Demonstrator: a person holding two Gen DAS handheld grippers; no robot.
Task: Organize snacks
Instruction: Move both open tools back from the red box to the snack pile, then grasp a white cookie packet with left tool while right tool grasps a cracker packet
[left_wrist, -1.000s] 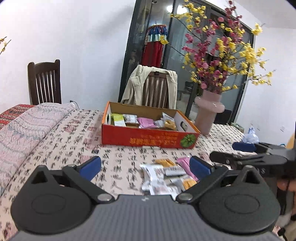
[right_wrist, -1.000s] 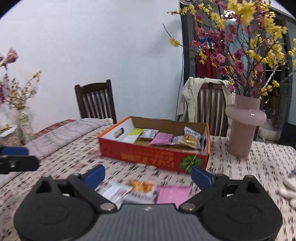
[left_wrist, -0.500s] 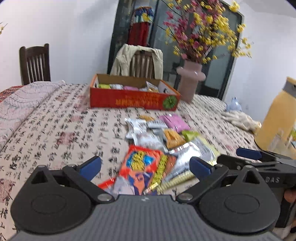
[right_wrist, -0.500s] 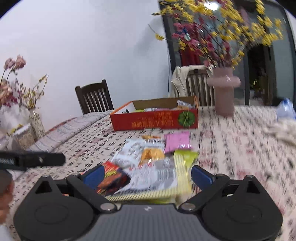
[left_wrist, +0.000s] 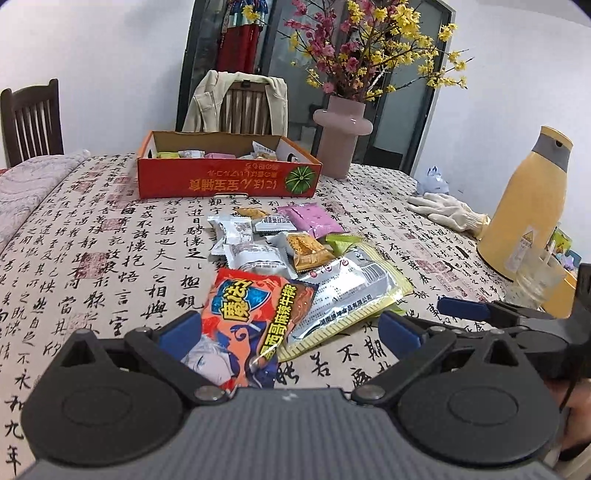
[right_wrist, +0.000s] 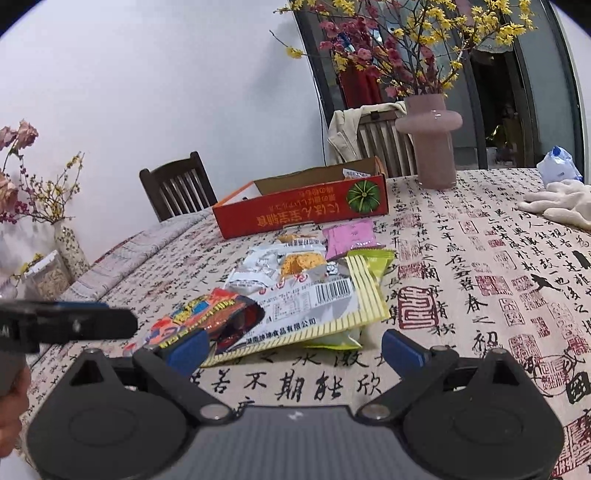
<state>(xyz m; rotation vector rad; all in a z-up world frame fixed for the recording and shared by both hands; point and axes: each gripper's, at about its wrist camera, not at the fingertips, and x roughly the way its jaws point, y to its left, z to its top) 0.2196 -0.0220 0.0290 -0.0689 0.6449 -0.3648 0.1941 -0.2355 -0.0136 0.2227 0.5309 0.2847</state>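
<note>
Now I've pulled both hands back from the red box (left_wrist: 225, 176) to the snack pile (left_wrist: 291, 258) — both sets of fingers spread wide, empty — first pick comes next.

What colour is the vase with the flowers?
Pale pink. The vase shows best in the left wrist view.

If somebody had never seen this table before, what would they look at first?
Probably the pile of snack packets in the middle of the tablecloth covered in black writing, with a bright orange cartoon packet nearest the open left claw. Behind the pile sits an orange cardboard box already holding some snacks. Beside the box stands a pink vase of yellow and pink blossoms.
</note>
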